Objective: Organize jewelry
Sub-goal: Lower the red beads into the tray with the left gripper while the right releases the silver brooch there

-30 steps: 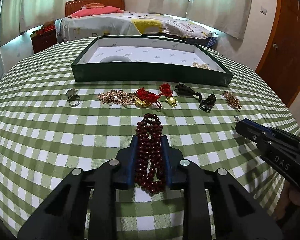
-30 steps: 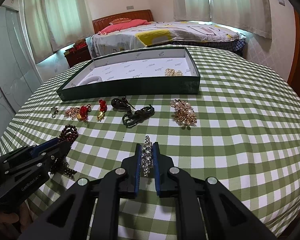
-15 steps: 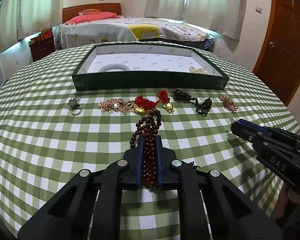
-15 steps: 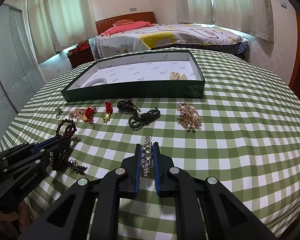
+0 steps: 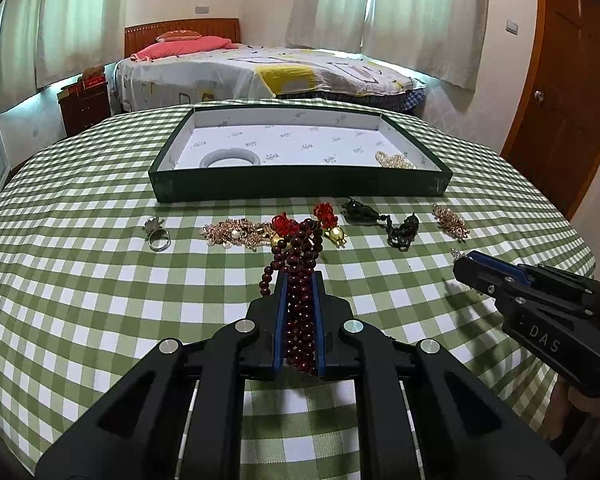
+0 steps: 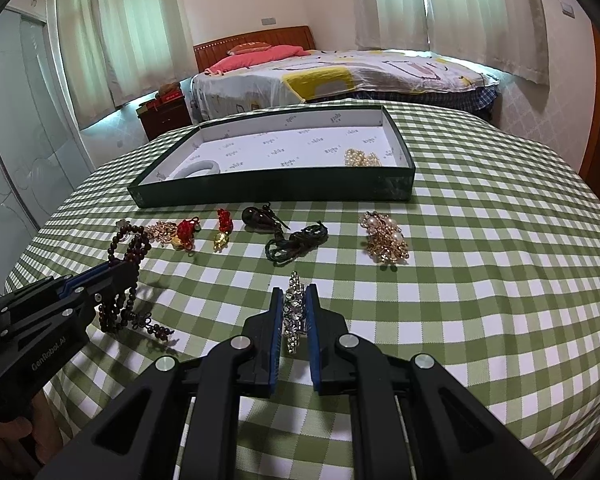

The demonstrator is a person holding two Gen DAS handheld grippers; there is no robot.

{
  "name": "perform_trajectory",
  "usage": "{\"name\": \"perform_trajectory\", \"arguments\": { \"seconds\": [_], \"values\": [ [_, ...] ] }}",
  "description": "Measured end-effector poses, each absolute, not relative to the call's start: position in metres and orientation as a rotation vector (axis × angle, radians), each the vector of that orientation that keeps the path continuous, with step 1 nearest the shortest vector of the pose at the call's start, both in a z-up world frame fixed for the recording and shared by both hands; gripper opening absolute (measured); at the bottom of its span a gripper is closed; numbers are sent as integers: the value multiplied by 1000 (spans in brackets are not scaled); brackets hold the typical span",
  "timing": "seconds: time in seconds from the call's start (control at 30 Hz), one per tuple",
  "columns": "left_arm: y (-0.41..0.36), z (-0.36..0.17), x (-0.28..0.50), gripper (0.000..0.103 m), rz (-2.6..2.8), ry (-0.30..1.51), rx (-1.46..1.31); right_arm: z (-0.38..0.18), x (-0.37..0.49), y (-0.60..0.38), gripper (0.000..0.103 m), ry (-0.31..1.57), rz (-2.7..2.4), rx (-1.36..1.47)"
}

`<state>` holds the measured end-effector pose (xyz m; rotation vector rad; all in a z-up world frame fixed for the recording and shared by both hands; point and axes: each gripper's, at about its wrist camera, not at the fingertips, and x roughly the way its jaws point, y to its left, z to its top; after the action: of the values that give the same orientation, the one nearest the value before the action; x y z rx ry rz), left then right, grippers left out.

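My left gripper (image 5: 298, 280) is shut on a string of dark red beads (image 5: 300, 244), held just above the checked cloth. In the right wrist view the left gripper (image 6: 104, 276) shows at the left, with the beads (image 6: 130, 246) looping above and below it and their tail trailing on the cloth. My right gripper (image 6: 294, 296) is shut on a small rhinestone piece (image 6: 294, 312). From the left wrist view the right gripper (image 5: 466, 260) hovers at the right. A dark green tray (image 5: 300, 190) with white lining stands beyond, holding a white bangle (image 5: 230, 158) and a pearl piece (image 5: 394, 160).
In a row before the tray lie a silver ring (image 5: 158, 236), a gold chain with pearls (image 5: 236, 234), red knots with gold charms (image 5: 328, 220), a black cord pendant (image 5: 384, 222) and a gold pearl brooch (image 5: 450, 220). The round table's edge curves close on both sides.
My left gripper has shut on the red beads and raised them off the cloth. The right gripper has kept its grip on the rhinestone piece and stayed where it was.
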<state>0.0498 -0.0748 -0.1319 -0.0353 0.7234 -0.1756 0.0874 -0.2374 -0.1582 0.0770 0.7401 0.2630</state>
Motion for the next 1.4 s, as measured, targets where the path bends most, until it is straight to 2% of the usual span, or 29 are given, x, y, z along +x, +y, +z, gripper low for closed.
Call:
{"name": "perform_trajectory", "arguments": {
  "seconds": [0.47, 1.03, 1.4],
  "values": [
    [-71, -104, 73, 11, -184, 666, -52, -125, 105, -229, 12, 672, 282, 70],
    [-87, -55, 178, 11, -189, 575, -104, -72, 202, -220, 12, 542, 290, 80],
    [-103, -123, 246, 11, -155, 773, -83, -138, 264, -218, 12, 742, 273, 74]
  ]
}}
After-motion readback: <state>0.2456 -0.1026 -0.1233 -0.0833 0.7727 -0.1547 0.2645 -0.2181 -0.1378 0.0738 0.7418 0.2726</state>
